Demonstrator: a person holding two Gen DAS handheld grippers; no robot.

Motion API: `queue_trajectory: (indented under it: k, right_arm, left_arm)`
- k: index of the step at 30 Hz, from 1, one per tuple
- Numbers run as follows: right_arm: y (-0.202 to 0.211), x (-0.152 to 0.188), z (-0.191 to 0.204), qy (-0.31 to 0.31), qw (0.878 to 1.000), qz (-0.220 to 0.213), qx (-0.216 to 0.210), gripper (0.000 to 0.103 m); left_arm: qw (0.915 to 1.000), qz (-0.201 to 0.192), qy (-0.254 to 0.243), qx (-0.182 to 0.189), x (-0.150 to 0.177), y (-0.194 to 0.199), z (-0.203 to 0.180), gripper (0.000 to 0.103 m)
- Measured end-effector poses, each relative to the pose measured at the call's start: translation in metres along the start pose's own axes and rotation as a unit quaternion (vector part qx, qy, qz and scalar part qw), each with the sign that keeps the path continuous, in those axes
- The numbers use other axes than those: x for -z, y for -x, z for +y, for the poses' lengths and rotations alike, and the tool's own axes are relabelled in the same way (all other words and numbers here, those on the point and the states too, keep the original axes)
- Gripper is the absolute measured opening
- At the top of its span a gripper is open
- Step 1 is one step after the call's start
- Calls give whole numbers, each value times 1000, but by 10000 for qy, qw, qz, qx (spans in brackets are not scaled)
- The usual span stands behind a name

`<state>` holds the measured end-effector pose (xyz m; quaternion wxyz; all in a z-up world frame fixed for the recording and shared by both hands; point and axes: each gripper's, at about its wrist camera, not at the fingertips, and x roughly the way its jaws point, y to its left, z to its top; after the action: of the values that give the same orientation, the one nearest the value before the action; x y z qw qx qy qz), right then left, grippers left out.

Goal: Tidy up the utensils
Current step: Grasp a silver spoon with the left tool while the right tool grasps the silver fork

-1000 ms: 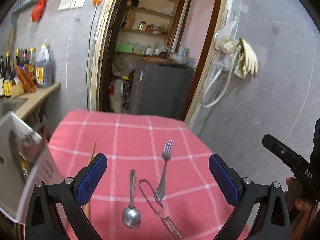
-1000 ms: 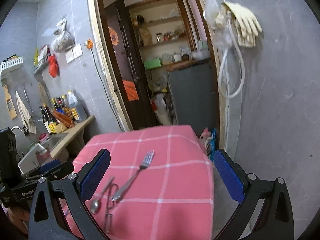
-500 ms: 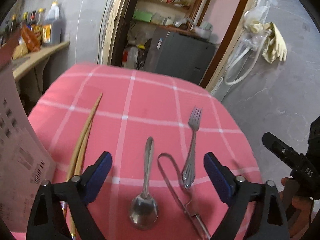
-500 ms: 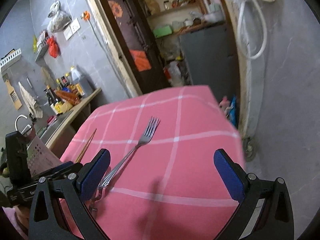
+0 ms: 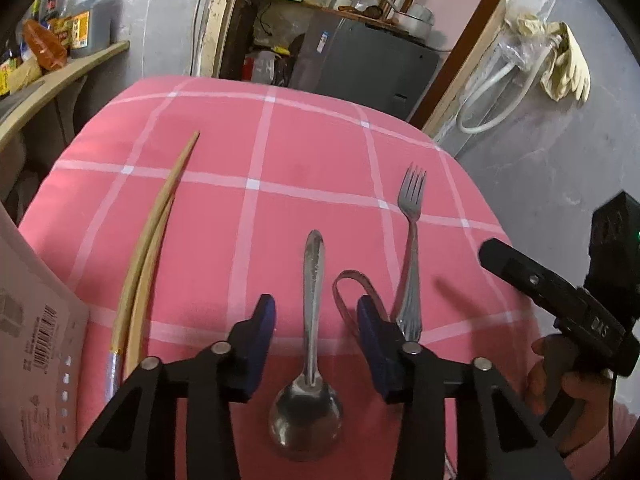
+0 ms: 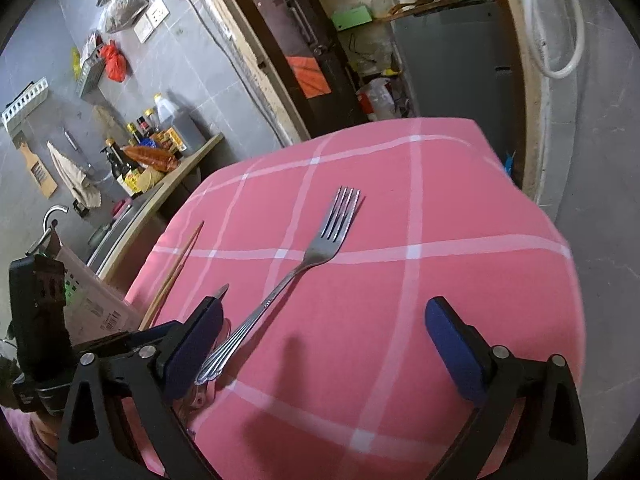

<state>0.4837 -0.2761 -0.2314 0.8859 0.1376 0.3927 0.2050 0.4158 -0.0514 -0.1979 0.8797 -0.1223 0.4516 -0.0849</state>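
Note:
A steel spoon [image 5: 310, 344] lies on the pink checked cloth [image 5: 280, 152], bowl toward me. My left gripper [image 5: 316, 320] is low over it, jaws partly closed, one on each side of the handle, with gaps to it. A wire loop tool [image 5: 352, 292] lies just right, partly under the right pad. A fork [image 5: 410, 248] lies further right and shows in the right wrist view [image 6: 296, 276]. A pair of chopsticks [image 5: 152, 240] lies at the left. My right gripper [image 6: 324, 352] is open and empty, low over the cloth beside the fork handle.
A white perforated box [image 5: 36, 360] stands at the cloth's left edge. A counter [image 6: 176, 172] with bottles and a sink is further left. A doorway with a grey cabinet [image 5: 360, 64] is behind the table. The right gripper's body [image 5: 560, 304] is at the cloth's right edge.
My left gripper has come down and forward over the spoon and its jaws have narrowed around the handle. My right gripper has dropped closer to the cloth near the fork.

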Motion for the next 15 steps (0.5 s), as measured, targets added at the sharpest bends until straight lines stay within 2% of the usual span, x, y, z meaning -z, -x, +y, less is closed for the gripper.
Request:
queue_trajectory:
  k: [2,5,7,9,15]
  right_arm:
    - [-4,-3,-1,32,10000,41,-26,93]
    - [-14,-11,-3,74,9999,113,4,85]
    - [-19,-17,-4,94,9998,152,-16,74]
    - [-26,-21,-6,99,9995,265,-112,68]
    - [-40,-31,-6,68,9985,417,-337,62]
  left_arm:
    - [9999,37,-94,-102,1,-1,-2,30]
    - [9993,78,-245,-261,1,-1,-3,22]
    - [9984,103,-396,-379,0,-2,-6,21]
    - [9972,84,-568,-484,1,-2,-10,19]
    - [9926,98,-973,-716,-3,-7,-18,12]
